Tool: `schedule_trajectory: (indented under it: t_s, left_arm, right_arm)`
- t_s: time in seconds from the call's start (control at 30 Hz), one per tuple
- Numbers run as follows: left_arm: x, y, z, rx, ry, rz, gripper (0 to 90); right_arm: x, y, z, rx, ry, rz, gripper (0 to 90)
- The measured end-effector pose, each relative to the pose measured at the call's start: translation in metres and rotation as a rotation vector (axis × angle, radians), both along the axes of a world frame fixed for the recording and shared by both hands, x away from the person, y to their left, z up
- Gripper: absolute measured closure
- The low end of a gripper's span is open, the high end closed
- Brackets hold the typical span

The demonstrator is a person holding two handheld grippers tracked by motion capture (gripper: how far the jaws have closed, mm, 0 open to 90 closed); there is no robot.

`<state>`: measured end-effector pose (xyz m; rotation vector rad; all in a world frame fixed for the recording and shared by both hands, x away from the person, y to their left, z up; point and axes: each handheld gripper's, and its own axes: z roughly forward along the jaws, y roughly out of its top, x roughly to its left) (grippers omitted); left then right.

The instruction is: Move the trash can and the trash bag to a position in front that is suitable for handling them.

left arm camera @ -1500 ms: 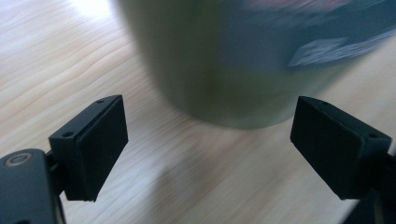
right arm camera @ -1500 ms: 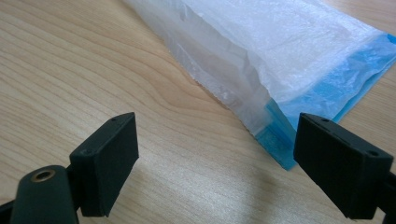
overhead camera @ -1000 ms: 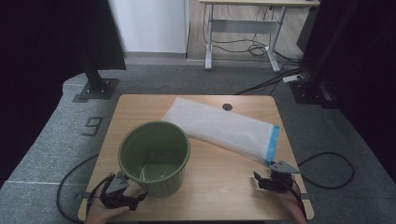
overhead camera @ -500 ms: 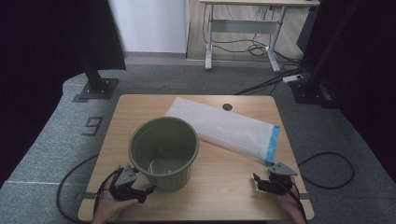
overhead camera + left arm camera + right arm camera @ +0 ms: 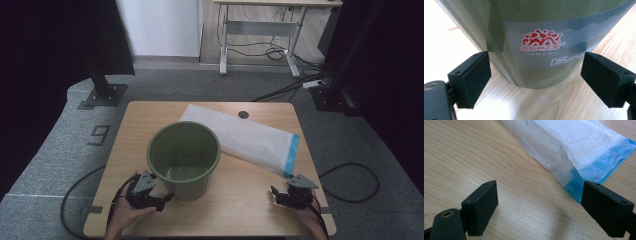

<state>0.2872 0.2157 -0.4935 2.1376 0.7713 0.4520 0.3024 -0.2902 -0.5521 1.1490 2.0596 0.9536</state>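
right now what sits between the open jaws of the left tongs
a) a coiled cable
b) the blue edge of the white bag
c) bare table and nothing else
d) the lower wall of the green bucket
d: in the left gripper view the green bucket, with its red logo, fills the gap between the spread jaws of the left tongs, neither jaw pressing it.

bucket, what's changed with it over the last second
The bucket slid to the right and a little farther up the table, now overlapping the near edge of the bag. The left hand-held gripper followed it rightward, jaws open around its base, not clamped. The right hand-held gripper and the bag stayed put.
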Motion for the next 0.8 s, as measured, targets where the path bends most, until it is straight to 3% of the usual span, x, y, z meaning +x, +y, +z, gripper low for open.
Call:
schedule_trajectory:
  t_s: [0.33, 0.8]
  left_arm:
    - [0.014, -0.021, 0.005, 0.032, -0.013, -0.025, 11.4]
    - [0.040, -0.051, 0.005, 0.025, 0.008, -0.051, 11.6]
  right_arm:
    - [0.000, 0.000, 0.000, -0.002, 0.004, -0.009, 14.2]
    - [0.005, -0.001, -0.001, 0.017, 0.043, -0.014, 15.0]
